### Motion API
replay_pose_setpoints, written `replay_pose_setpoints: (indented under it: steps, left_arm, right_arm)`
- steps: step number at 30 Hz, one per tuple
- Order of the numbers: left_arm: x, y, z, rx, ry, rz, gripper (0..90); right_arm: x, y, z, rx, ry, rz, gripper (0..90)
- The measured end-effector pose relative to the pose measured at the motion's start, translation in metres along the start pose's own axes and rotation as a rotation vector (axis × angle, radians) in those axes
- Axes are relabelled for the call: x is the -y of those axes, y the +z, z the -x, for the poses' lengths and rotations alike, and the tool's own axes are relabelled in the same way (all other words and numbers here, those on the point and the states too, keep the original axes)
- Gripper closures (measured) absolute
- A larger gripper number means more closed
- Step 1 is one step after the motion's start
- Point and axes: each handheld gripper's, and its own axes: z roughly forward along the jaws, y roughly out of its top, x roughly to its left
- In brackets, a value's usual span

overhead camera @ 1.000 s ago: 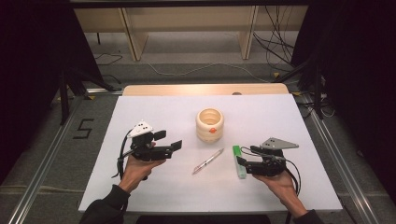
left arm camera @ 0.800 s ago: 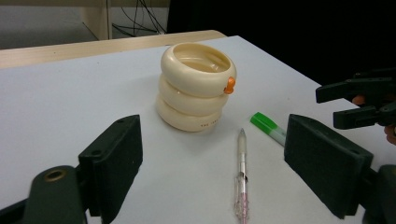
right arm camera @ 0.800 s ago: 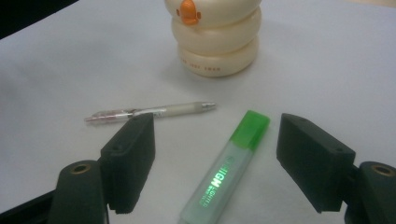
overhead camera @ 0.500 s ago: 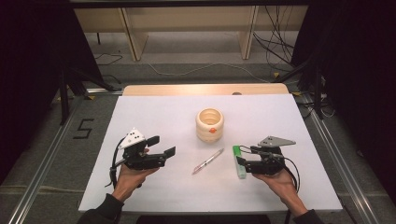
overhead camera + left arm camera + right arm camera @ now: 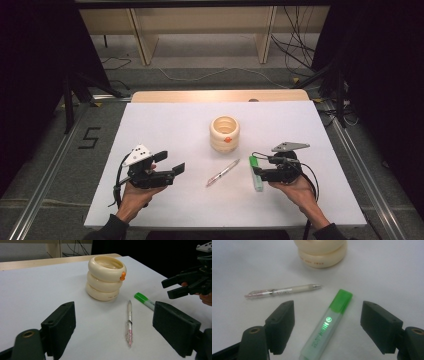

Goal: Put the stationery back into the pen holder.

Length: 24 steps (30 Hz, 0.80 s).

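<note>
Right gripper (image 5: pixel 264 173) low over green highlighter (image 5: pixel 328 323), jaws apart and straddling its barrel, apparently lined up for a pinch; no contact evident. Left gripper (image 5: pixel 167 170) likewise spread, empty, aimed toward clear pen (image 5: pixel 129 322) lying between the two. Cream ringed holder (image 5: pixel 224 132) upright just beyond both, likely the destination. White table (image 5: pixel 165 120) otherwise bare. Dark surroundings, cables on grey floor (image 5: pixel 210 75) behind.

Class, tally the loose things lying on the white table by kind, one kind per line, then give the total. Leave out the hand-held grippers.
Cream ringed pen holder: 1
Green highlighter: 1
Clear pen: 1
Total: 3
</note>
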Motion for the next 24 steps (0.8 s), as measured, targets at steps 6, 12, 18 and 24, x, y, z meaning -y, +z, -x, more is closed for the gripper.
replay_pose_setpoints:
  steps: [6, 12, 18, 24]
  left_arm:
    - [0.002, -0.003, 0.001, -0.002, -0.001, 0.001, 18.6]
    - [0.003, -0.004, 0.002, 0.000, 0.005, -0.006, 18.5]
    - [0.005, -0.005, 0.003, 0.003, 0.005, -0.006, 18.5]
    - [0.006, -0.007, 0.004, 0.005, 0.012, -0.005, 18.5]
  right_arm:
    - [-0.002, 0.007, 0.002, 0.007, -0.001, -0.050, 28.1]
    - [-0.005, 0.014, 0.002, 0.013, 0.006, -0.125, 28.2]
    - [-0.010, 0.025, 0.003, 0.030, -0.001, -0.197, 28.2]
    - [-0.017, 0.037, -0.002, 0.060, -0.015, -0.265, 31.4]
